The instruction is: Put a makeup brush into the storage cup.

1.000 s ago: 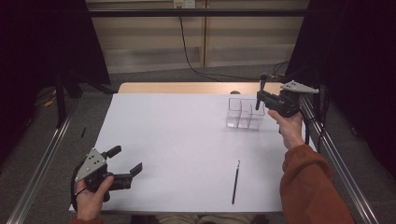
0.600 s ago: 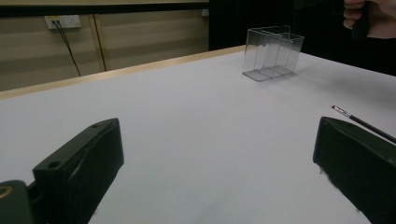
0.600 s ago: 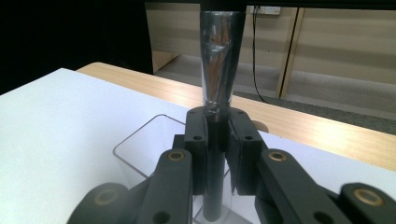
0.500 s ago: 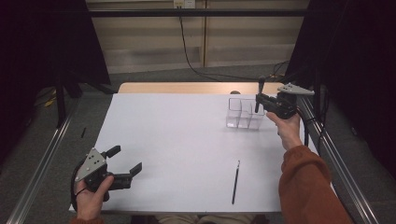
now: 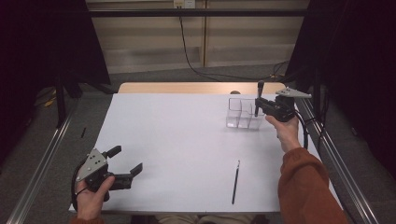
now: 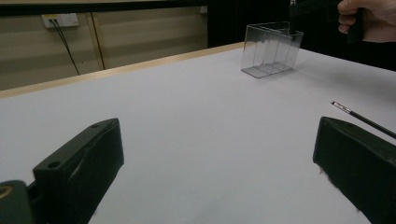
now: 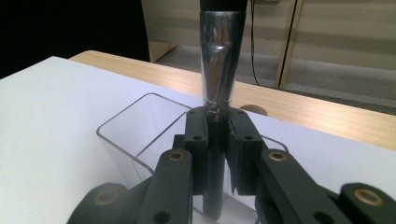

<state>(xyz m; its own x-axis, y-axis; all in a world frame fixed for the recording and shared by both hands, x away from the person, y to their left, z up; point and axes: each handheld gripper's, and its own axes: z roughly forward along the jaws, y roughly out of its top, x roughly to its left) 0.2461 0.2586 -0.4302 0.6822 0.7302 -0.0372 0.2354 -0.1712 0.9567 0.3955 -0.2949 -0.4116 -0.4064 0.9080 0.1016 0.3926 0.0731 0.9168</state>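
Jaws of the left gripper (image 5: 125, 161) gape wide at the table's (image 5: 187, 140) near edge, holding nothing; farther off, the right gripper (image 7: 218, 135) pinches an upright brush (image 7: 220, 70) by its handle, poised over the clear organizer (image 5: 242, 113)

- Surface (image 5: 187, 140): white sheet over a wooden top, wood showing along the far edge.
- Clear compartmented box (image 5: 243, 113): stands far right.
- Thin black pencil (image 5: 235, 181): lies flat, near right.
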